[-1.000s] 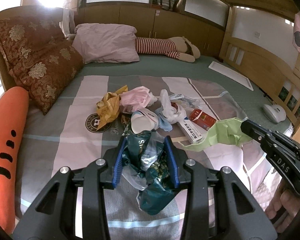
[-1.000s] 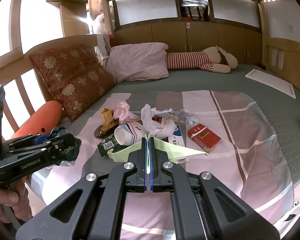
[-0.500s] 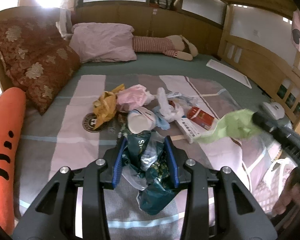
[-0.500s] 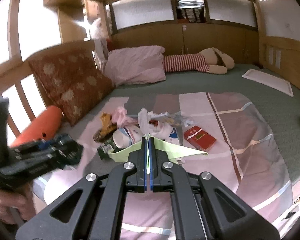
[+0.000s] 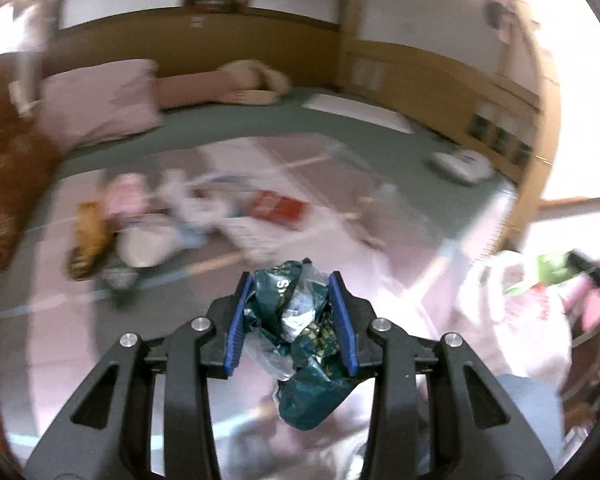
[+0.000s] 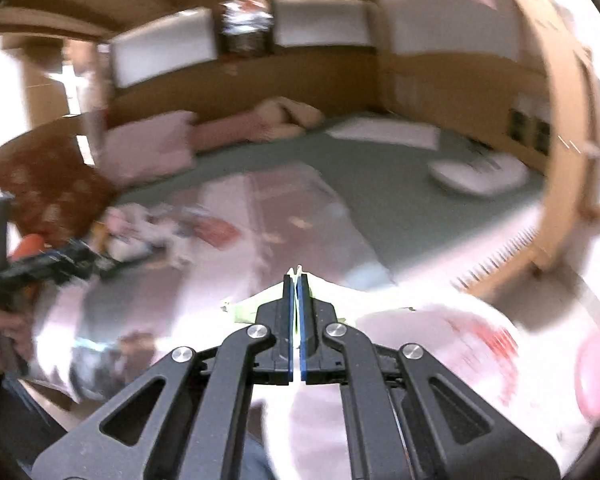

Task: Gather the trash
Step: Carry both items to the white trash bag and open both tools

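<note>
My left gripper (image 5: 291,322) is shut on a crumpled dark green wrapper (image 5: 300,328) with clear plastic, held above the bedspread. My right gripper (image 6: 297,280) is shut on a light green paper (image 6: 248,310); it also shows in the left wrist view (image 5: 546,270) at the far right, over a white plastic bag with red print (image 5: 516,312). That bag (image 6: 476,344) lies low right in the right wrist view. A blurred pile of trash (image 5: 172,216) with a red box (image 5: 278,210) lies on the bed. The left gripper shows in the right wrist view (image 6: 60,266).
Both views are motion-blurred. A pink pillow (image 5: 100,104), a patterned brown cushion (image 5: 4,176) and a plush toy (image 5: 240,84) lie at the bed's head. A white device (image 5: 462,166) sits at the right. A wooden bed rail (image 6: 556,128) runs along the right.
Both grippers have swung right, away from the trash pile, still holding their pieces. The right gripper with the green paper has reached the white bag at the bed's edge.
</note>
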Motion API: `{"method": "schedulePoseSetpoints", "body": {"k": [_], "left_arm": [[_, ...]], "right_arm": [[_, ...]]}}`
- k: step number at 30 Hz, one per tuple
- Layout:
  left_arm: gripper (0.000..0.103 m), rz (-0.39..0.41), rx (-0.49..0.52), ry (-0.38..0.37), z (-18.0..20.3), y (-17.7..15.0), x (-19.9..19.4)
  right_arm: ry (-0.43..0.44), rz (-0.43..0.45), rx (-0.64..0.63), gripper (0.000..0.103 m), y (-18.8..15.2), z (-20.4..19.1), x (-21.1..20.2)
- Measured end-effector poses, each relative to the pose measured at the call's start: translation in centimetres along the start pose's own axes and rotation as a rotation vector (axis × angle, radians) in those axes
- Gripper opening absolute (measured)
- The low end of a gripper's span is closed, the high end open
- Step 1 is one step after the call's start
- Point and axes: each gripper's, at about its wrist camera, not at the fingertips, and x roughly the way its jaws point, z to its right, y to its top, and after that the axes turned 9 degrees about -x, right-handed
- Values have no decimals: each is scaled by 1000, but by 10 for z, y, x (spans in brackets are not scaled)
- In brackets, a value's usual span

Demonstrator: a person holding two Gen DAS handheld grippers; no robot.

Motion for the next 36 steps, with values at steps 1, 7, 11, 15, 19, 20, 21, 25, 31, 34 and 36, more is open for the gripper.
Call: {"method": "schedulePoseSetpoints", "body": {"k": [1, 7, 11, 15, 19, 20, 21, 25, 31, 34, 36], "left_arm": [[39, -17, 27, -40, 20, -3, 3], [39, -156, 153, -282, 148, -19, 16], [40, -205, 266, -372, 223, -33, 24], [81, -256, 289, -407, 266, -39, 48], [91, -150, 231, -347, 242, -14, 45], [93, -128, 214, -339, 230, -5, 41], [94, -91, 195, -317, 211, 4, 32], [98, 39, 140, -137, 129, 29, -3], [99, 129, 37, 172, 11, 33, -40], [99, 134, -48, 261, -37, 30, -52], [99, 140, -119, 275, -65, 24, -58]], "right_arm": [[-17, -18, 26, 4, -11, 11, 2], [-102, 47, 157, 76, -26, 49, -24], [-160, 218, 240, 85, -11, 75, -69], [-155, 281, 256, 85, 1, 81, -89], [-128, 273, 208, 86, 7, 65, -84], [-118, 265, 198, 86, 9, 59, -78], [-107, 259, 187, 86, 13, 52, -72], [-20, 217, 124, 86, 28, 9, -37], [196, 213, -36, 86, 73, -99, 15], [285, 221, -115, 86, 95, -155, 37], [332, 214, -158, 86, 105, -189, 51]]}}
